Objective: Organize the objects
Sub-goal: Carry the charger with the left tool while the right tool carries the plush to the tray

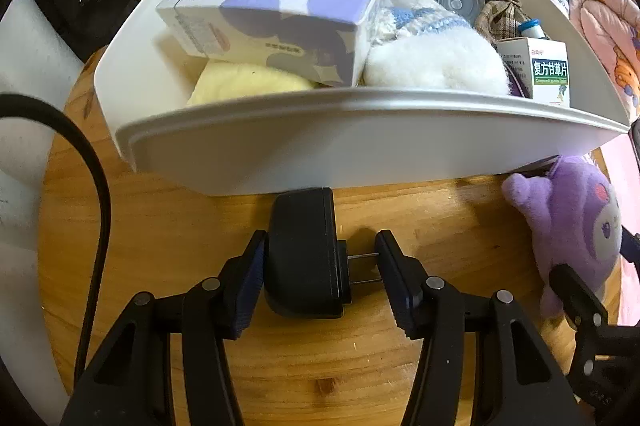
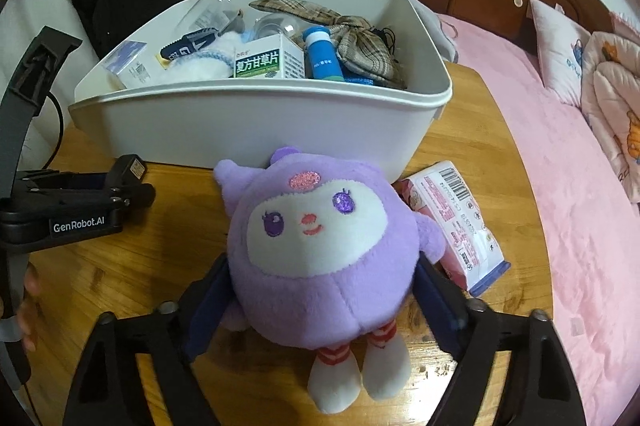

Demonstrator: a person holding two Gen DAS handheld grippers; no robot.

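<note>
In the left wrist view, our left gripper (image 1: 320, 276) straddles a black plug adapter (image 1: 304, 254) that lies on the wooden table (image 1: 160, 226), just in front of the near wall of the white bin (image 1: 360, 145). The left finger touches the adapter's body and the right finger stands at the tips of its prongs, yet we cannot tell whether the jaws are actually pinching it. The bin is already well filled: a purple-and-white tissue pack (image 1: 280, 13), a white fluffy item (image 1: 432, 65) and a medicine box (image 1: 548, 71) sit inside. The purple plush toy (image 1: 568, 222) shows at the table's right edge.

In the right wrist view, our right gripper (image 2: 324, 306) has its fingers on either flank of the plush toy (image 2: 320, 250), which sits on the table against the bin's near wall (image 2: 260, 129); whether they squeeze it we cannot tell. A pink wipes packet (image 2: 456, 222) lies beside the toy, near the bin's right corner.

We judge most things are stowed; the adapter, toy and packet remain out.
</note>
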